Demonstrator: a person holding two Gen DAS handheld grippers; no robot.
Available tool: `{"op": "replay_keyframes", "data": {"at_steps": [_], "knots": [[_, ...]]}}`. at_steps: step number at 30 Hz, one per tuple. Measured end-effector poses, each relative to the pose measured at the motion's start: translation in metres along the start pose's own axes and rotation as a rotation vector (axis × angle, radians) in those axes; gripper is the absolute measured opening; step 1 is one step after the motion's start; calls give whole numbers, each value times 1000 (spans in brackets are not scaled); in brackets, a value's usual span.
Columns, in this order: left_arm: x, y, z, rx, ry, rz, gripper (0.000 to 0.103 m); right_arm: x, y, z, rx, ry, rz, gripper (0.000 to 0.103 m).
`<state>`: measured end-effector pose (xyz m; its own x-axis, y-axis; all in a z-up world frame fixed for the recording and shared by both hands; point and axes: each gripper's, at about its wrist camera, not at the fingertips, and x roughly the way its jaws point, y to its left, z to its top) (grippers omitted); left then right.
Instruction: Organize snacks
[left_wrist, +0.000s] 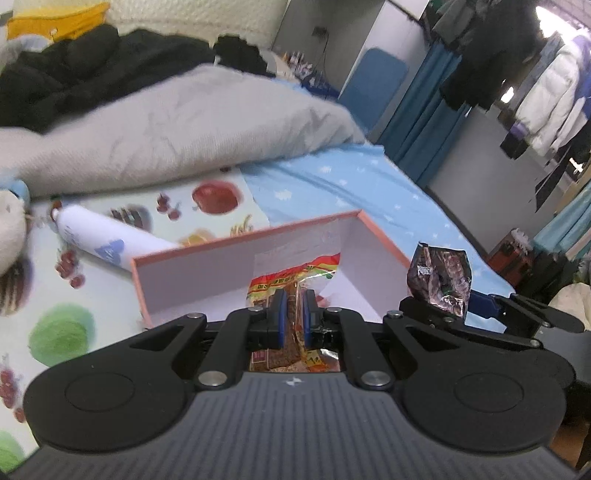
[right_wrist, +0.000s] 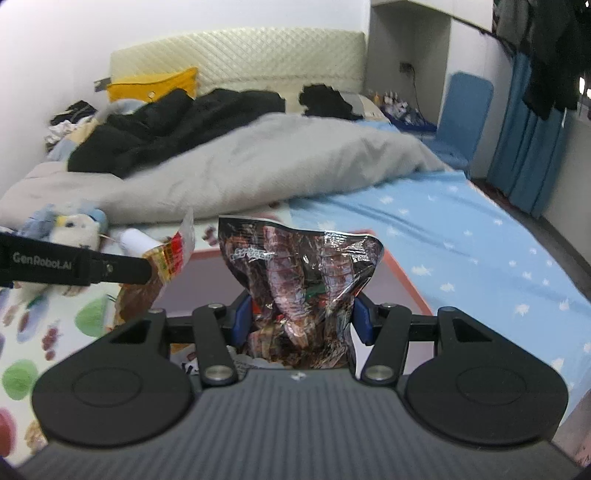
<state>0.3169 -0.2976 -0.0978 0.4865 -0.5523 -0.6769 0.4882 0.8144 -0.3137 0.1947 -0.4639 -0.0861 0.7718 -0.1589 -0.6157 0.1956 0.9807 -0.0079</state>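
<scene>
My left gripper (left_wrist: 293, 310) is shut on a red-and-yellow snack packet (left_wrist: 295, 277) and holds it over the open pink box (left_wrist: 192, 277) on the bed. My right gripper (right_wrist: 301, 317) is shut on a dark crinkled snack bag (right_wrist: 299, 266), held above the box's (right_wrist: 406, 280) near edge. In the left wrist view the dark bag (left_wrist: 439, 284) and the right gripper (left_wrist: 480, 306) show at the right, beside the box's right wall. In the right wrist view the left gripper (right_wrist: 147, 269) and its packet (right_wrist: 173, 254) show at the left.
A white tube (left_wrist: 107, 236) lies on the fruit-print mat (left_wrist: 59, 325) behind the box. A plush toy (right_wrist: 66, 229) sits at the left. A grey duvet (left_wrist: 177, 133) and black clothes (left_wrist: 85, 66) fill the back of the bed. Blue sheet (right_wrist: 461, 251) lies to the right.
</scene>
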Motion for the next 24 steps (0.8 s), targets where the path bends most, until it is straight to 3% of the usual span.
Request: {"op": "replay_keyframes", "data": {"at_steps": [6, 12, 14, 15, 16, 18, 22, 24], "knots": [[38, 7, -11, 10, 78, 33, 11, 35, -13, -17, 68, 64, 11, 58], [49, 18, -16, 47, 128, 63, 12, 50, -17, -28, 112, 105, 20, 58], [47, 21, -15, 45, 130, 55, 14, 49, -17, -31, 117, 105, 7, 65], [44, 21, -13, 46, 127, 66, 21, 47, -17, -31, 125, 106, 3, 71], [41, 21, -12, 44, 126, 78, 27, 45, -19, -31, 138, 104, 4, 84], [32, 21, -9, 40, 112, 73, 60, 37, -20, -29, 147, 92, 2, 85], [3, 15, 2, 48, 58, 60, 71, 13, -24, -18, 166, 39, -2, 85], [-15, 9, 8, 62, 28, 47, 82, -4, -23, -10, 174, 3, -1, 85]]}}
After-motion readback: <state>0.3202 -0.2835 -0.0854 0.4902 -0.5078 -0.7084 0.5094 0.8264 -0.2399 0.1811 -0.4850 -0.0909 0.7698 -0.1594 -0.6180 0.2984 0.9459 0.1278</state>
